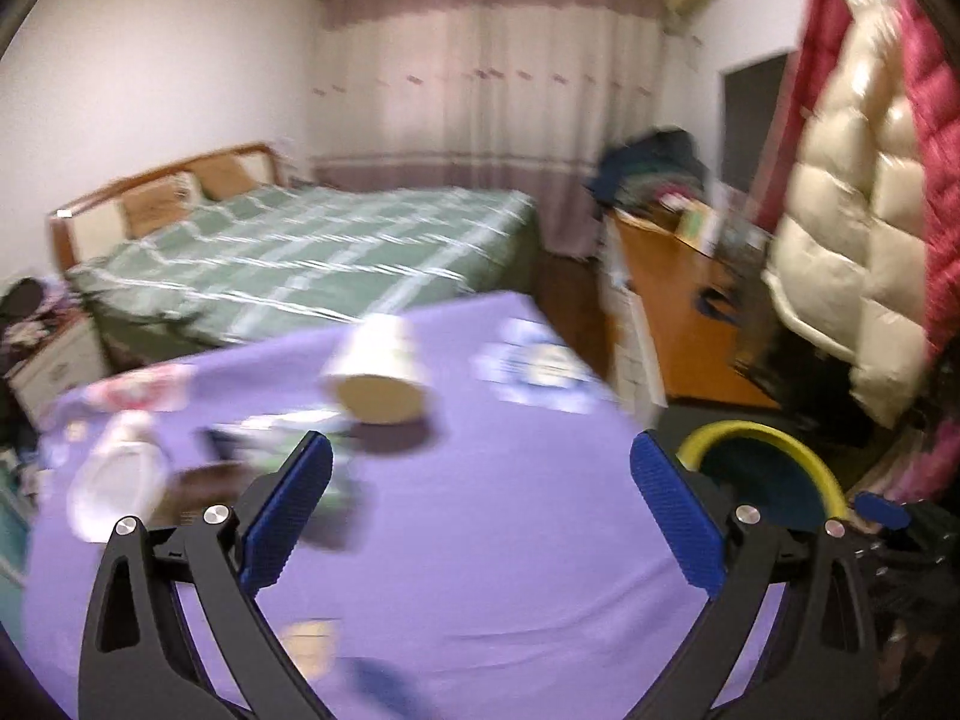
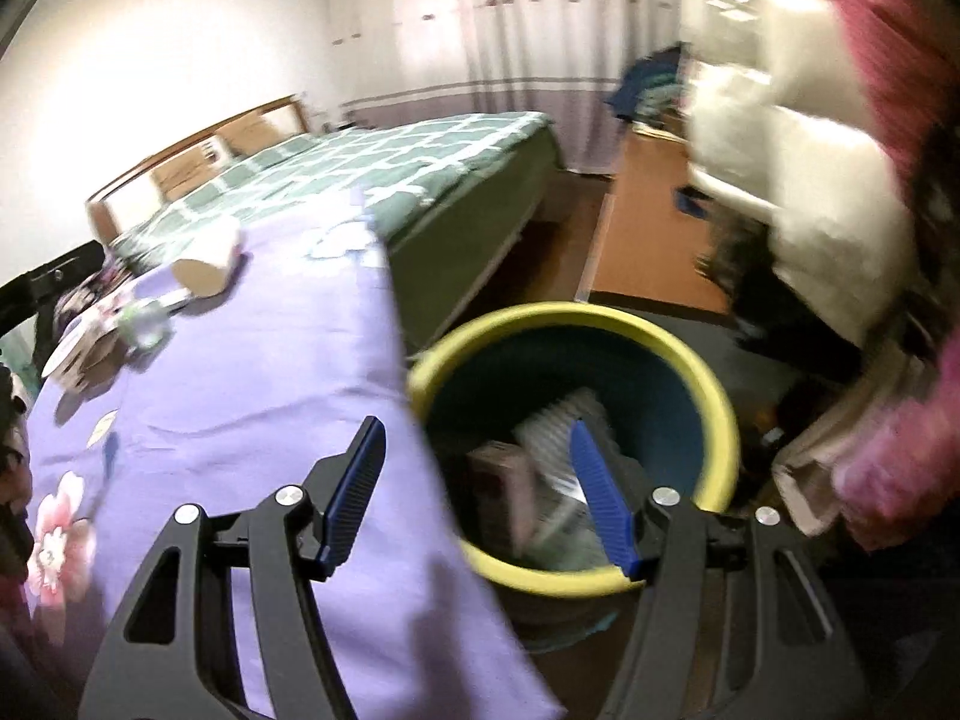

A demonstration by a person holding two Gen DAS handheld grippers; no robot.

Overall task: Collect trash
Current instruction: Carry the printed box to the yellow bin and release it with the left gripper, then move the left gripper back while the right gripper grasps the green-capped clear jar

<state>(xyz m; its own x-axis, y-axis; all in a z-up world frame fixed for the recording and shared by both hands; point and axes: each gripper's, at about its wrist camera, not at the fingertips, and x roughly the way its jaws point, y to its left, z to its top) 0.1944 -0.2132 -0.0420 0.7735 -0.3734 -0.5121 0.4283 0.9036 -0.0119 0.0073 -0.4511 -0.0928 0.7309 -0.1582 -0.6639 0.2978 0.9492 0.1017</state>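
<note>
One paper cup [image 1: 377, 377] lies tipped on your purple cloth [image 1: 480, 540], beside the yellow-rimmed bin [image 2: 714, 396]. Your left gripper [image 1: 480, 516] gapes wide and empty; your right gripper [image 2: 477, 498] stands part-open, empty. A green bed [image 1: 300, 252] sits beyond the bin.

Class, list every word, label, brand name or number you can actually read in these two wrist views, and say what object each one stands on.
No text can be read in either view.
Paper cup: lying on the purple cloth; no legible print.
Packaging near the cloth's far corner: printed white and blue, too blurred to read.
Items in the yellow-rimmed bin: blurred, no legible label.
Crumpled wrappers: blurred, unreadable.
</note>
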